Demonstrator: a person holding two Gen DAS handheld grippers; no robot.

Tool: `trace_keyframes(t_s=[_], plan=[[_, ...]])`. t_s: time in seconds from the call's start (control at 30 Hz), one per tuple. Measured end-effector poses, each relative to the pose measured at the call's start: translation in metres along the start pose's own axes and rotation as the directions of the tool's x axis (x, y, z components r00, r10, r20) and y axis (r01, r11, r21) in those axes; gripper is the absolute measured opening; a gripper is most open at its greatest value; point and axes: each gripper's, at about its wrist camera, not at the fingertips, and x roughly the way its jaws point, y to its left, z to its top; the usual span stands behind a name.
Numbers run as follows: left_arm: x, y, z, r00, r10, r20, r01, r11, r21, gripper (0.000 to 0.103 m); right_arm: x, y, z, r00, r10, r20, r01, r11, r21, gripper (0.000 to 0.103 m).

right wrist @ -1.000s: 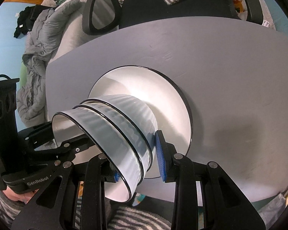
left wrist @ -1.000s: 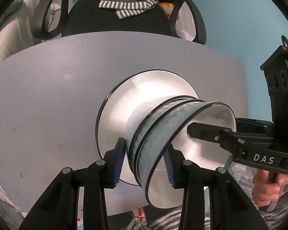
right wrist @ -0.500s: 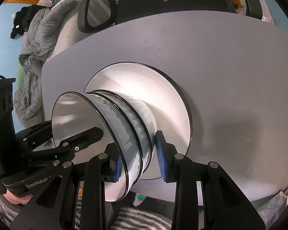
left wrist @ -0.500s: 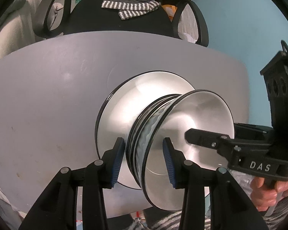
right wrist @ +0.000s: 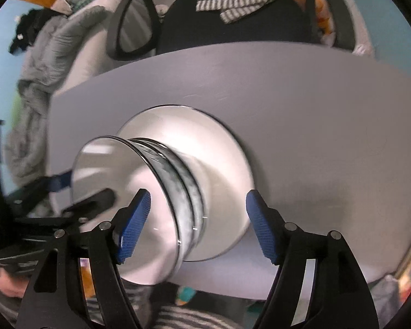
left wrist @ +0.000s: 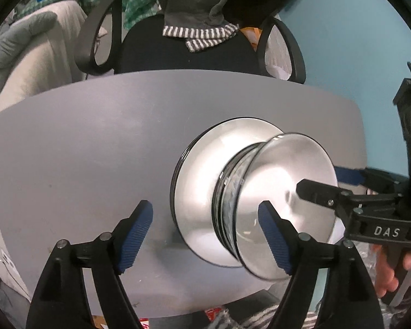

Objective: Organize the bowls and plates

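A stack of white bowls with black rims [left wrist: 276,203] stands on a white black-rimmed plate [left wrist: 202,172] on the grey table [left wrist: 82,164]. My left gripper [left wrist: 205,235] is open, its blue pads wide apart on either side of the stack's near edge, touching nothing. My right gripper [right wrist: 197,224] is also open, its pads apart around the bowls [right wrist: 139,192] on the plate [right wrist: 211,142]. Each gripper shows in the other's view, at the right edge [left wrist: 342,189] and at the left edge [right wrist: 76,189], with fingers spread at the top bowl's rim.
A black office chair [left wrist: 183,49] with a striped grey cloth [left wrist: 200,33] stands behind the table. Grey bedding [right wrist: 41,82] lies to the left. A blue wall [left wrist: 356,41] is at the right. The table's near edge [left wrist: 178,309] is just in front of the stack.
Both grippers have opened and let go of the bowl stack. The tilted bowls have settled level on the plate. Both grippers have drawn back a little.
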Motion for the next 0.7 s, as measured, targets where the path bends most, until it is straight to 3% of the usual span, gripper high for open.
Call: trace_keyframes(t_s=[0.1, 0.27, 0.43, 0.7], plan=[[-0.015, -0.005, -0.006, 1.000, 0.016, 0.020, -0.017, 1.000, 0.017, 0.081, -0.015, 0.008, -0.005, 0.997, -0.070, 0.042, 0.072, 0.996, -0.047, 0.071], [-0.048, -0.019, -0.015, 0.993, 0.066, 0.102, -0.072, 0.996, 0.058, 0.081, -0.051, 0.013, -0.016, 0.984, -0.102, 0.145, 0.109, 0.993, -0.041, 0.071], [-0.089, -0.028, -0.025, 0.972, 0.085, 0.217, -0.100, 0.993, 0.061, 0.081, -0.091, 0.018, -0.033, 0.961, -0.136, 0.242, 0.145, 0.989, -0.021, 0.072], [-0.133, -0.036, -0.039, 0.961, -0.001, 0.278, -0.005, 1.000, 0.020, 0.086, -0.132, 0.036, -0.048, 0.921, -0.168, 0.352, 0.189, 0.982, -0.026, 0.071]])
